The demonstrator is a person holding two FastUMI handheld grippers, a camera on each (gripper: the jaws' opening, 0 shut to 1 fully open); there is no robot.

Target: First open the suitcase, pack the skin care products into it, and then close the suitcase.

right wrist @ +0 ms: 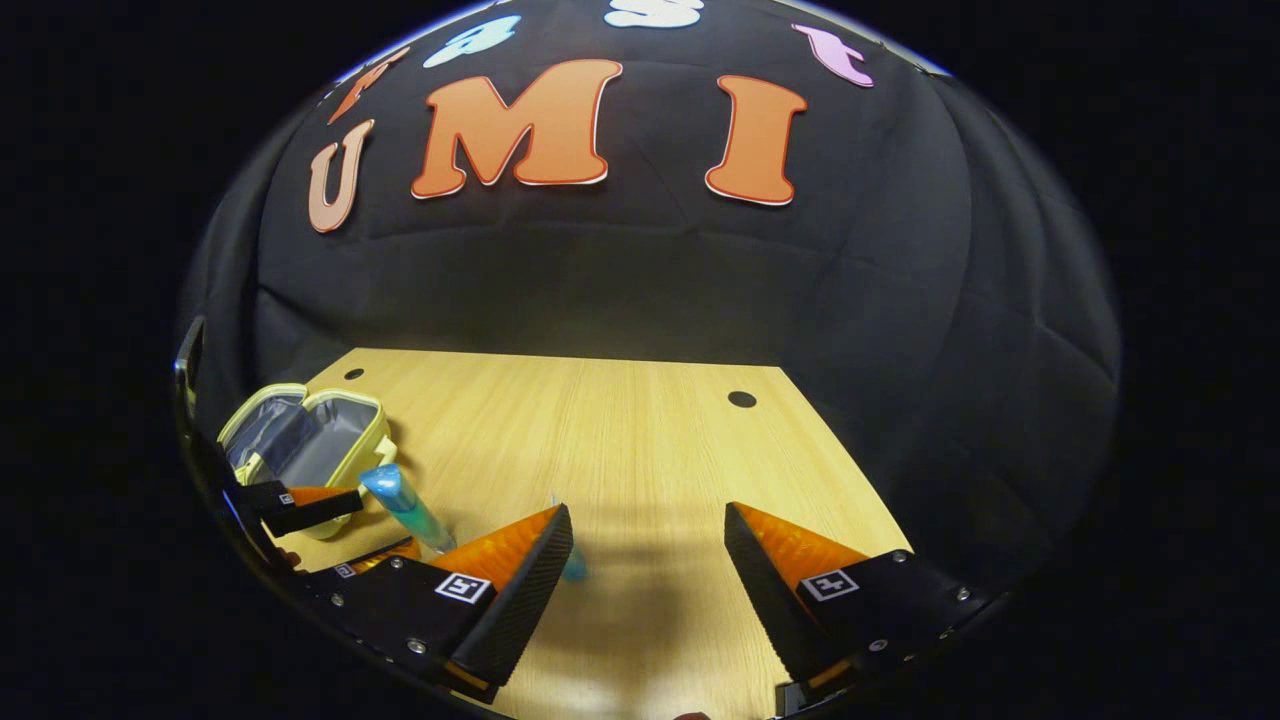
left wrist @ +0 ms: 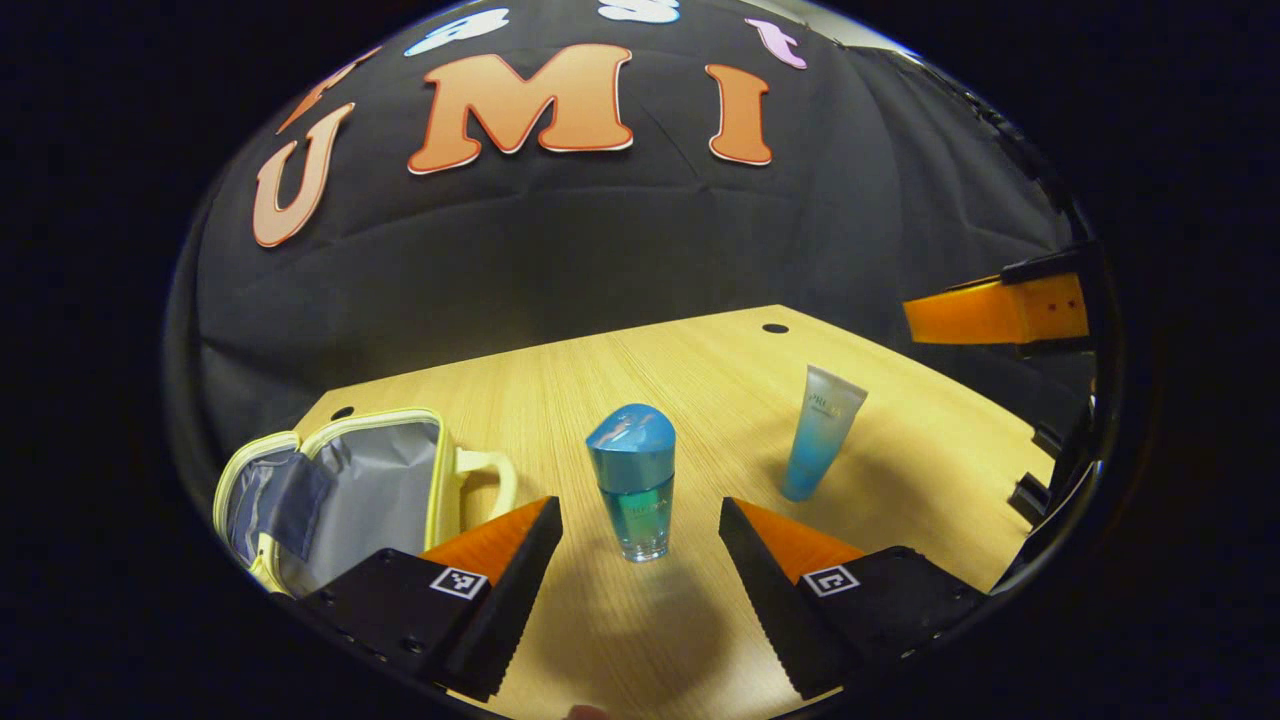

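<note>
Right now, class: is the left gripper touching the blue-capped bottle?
Apart. In the left gripper view the blue-capped bottle stands upright on the table between the open left gripper fingers, bare wood showing on both sides.

Pale wooden table (right wrist: 640,440) with dark round holes (right wrist: 741,399) — perhaps cable ports.

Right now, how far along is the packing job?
Opening looks done: the yellow suitcase lies unzipped, its grey lining bare. In hand: the left gripper is open, with the blue-capped bottle standing between its fingers, ungripped. Left: pack the bottle and the blue tube, both on the wooden table, then close.
</note>
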